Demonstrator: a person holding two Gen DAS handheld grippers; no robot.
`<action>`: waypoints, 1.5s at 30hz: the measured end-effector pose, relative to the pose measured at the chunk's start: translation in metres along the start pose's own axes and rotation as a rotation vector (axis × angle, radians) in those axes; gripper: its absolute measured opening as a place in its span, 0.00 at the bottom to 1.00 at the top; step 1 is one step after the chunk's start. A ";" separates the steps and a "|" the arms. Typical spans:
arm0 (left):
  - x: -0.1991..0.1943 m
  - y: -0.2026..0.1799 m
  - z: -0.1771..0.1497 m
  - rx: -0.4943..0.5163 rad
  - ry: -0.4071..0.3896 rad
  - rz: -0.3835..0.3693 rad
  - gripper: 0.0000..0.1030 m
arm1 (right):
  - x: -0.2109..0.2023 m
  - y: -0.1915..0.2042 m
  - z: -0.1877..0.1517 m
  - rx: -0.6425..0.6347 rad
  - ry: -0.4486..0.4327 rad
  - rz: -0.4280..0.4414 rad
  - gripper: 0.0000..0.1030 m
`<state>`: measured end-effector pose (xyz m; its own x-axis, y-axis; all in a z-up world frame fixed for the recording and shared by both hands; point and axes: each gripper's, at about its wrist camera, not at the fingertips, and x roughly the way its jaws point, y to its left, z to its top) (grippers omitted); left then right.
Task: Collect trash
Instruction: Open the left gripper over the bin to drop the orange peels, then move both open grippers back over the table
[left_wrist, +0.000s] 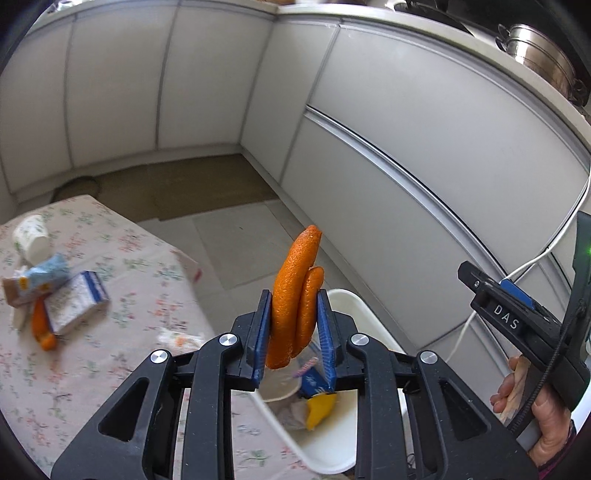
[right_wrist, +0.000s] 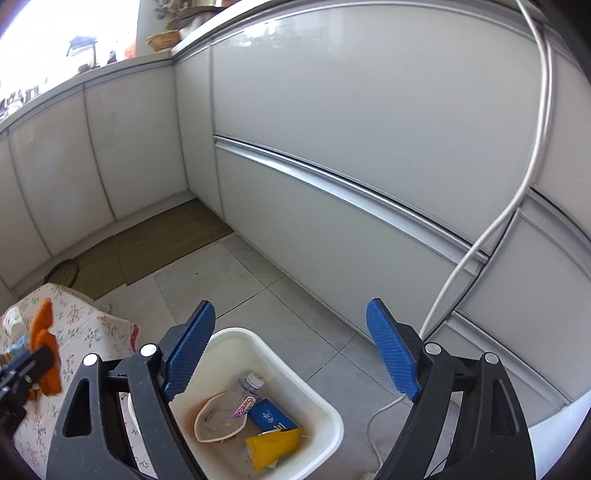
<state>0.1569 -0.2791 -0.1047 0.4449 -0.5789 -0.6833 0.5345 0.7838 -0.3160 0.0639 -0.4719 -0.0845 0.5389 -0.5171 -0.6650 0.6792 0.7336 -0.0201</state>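
Orange peel (left_wrist: 295, 295) is pinched upright between the left gripper's (left_wrist: 293, 332) blue pads, above the white trash bin (left_wrist: 364, 314) beside the floral table (left_wrist: 110, 369). From the right wrist, the right gripper (right_wrist: 291, 354) spreads empty over the bin (right_wrist: 321, 406), holding wrappers and a yellow packet (right_wrist: 271, 445).

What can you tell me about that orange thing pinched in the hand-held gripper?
It looks like orange peel: a long, curled strip with a pebbled, bright orange skin, folded into two lobes. It stands roughly upright, clamped between the blue ribbed pads of the left hand-held gripper, touching nothing else. It is held in the air above the white bin.
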 end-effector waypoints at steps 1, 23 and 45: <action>0.004 -0.002 0.000 -0.002 0.010 -0.009 0.23 | 0.001 -0.003 0.000 0.007 0.003 -0.004 0.80; 0.034 0.011 0.001 -0.044 0.078 0.067 0.81 | -0.002 0.014 -0.001 0.013 -0.003 0.018 0.89; 0.048 0.219 0.033 0.257 0.374 0.661 0.76 | -0.004 0.144 -0.022 -0.234 0.082 0.215 0.92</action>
<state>0.3191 -0.1429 -0.1847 0.4816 0.1369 -0.8657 0.4133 0.8355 0.3620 0.1483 -0.3543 -0.1014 0.6094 -0.3089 -0.7302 0.4163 0.9085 -0.0369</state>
